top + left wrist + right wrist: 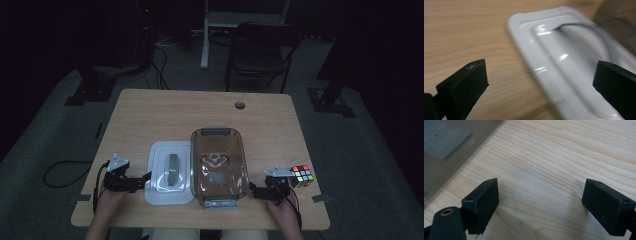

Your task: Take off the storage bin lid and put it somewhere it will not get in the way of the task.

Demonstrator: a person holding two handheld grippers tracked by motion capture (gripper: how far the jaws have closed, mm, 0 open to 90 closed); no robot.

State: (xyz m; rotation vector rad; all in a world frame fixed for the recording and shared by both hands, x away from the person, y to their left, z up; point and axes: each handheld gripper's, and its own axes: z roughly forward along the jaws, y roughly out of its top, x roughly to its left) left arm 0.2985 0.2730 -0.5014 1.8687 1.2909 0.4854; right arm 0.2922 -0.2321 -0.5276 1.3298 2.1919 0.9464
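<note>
While you kept both hands low at the near edge of the table (pixel 150 107), the high view showed the clear brown container (pixel 219 165) standing open at the middle, and everything else took its place from it: the white lid (pixel 170 172) lay flat just beside the container's left wall, handle side up, probably so you could get at the inside of the box; your left gripper (pixel 145 179) sat at the lid's outer edge, your right gripper (pixel 256 191) just off the container's right wall, and a colour cube (pixel 302 175) waited farther out on that same right side, apart from the container. In the left gripper view, your jaws stood wide with the lid's rim (pixel 549 75) running between them, yet neither pad pressed on it, which reads as a lid let go and lying on its own. In the right gripper view, your jaws were equally wide over bare wood, holding nothing, with the container's tinted wall (pixel 451 152) at the upper left, a sensible spot to steady the box or turn for the cube.
</note>
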